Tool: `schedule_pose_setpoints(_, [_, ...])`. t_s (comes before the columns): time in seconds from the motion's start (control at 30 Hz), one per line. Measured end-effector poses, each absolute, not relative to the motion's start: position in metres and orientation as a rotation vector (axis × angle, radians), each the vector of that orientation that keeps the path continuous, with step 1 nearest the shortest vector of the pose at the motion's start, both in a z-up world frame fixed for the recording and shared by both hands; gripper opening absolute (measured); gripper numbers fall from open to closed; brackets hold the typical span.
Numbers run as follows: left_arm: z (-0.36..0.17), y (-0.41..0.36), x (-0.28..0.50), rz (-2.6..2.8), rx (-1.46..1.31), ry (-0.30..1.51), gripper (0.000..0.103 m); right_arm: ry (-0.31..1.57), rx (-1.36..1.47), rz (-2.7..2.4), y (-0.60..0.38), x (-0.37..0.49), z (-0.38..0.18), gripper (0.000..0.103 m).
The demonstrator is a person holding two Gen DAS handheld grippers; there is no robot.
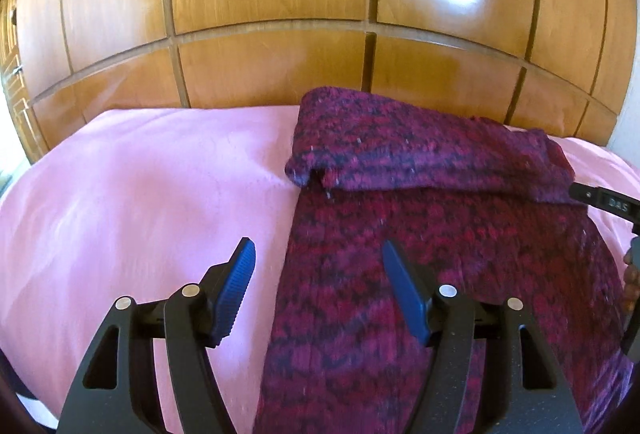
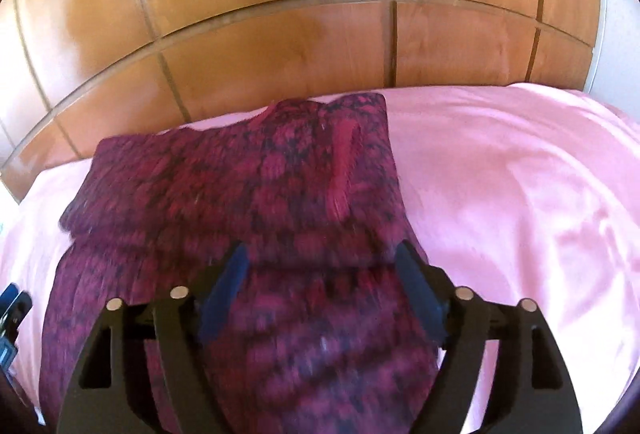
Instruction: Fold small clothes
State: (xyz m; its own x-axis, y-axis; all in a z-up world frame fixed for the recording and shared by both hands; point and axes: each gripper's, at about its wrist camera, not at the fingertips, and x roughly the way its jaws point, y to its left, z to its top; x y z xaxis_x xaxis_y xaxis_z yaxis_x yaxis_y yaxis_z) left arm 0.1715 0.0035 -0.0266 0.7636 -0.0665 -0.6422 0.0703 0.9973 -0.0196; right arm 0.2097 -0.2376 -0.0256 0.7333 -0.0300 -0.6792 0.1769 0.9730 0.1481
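Sweater [image 2: 248, 194] lies on pink sheet [image 2: 500, 174] beneath both open jaws.

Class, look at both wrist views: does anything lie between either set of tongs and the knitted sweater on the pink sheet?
Nothing visible does. The left tongs stand open over the left edge of the purple-red knitted sweater, one finger over the pink sheet. The right tongs stand open directly over the sweater, with no other object in between.

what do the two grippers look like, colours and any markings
Both match: the left gripper and right gripper have matte black angular frames with triangular cut-outs, round silver pivot pins, and ribbed blue fingers. White letters show on the right one's black side. No cables visible.
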Motion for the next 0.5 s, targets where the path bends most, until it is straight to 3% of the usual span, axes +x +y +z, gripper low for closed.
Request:
schedule_pose_setpoints(0.03, [-0.029, 0.004, 0.167, -0.079, 0.005, 0.703, 0.074, 0.751, 0.204, -0.106, -0.238, 0.198, -0.027, 0.079])
schedule_pose_setpoints(0.37, [-0.053, 0.023, 0.114, -0.066, 0.064, 0.746, 0.074, 0.841, 0.312, -0.064, -0.273, 0.095, -0.056, 0.08])
schedule_pose_setpoints(0.5, [-0.051, 0.031, 0.097, -0.048, 0.064, 0.737, 0.074, 0.796, 0.293, 0.009, -0.252, 0.07, -0.045, 0.078])
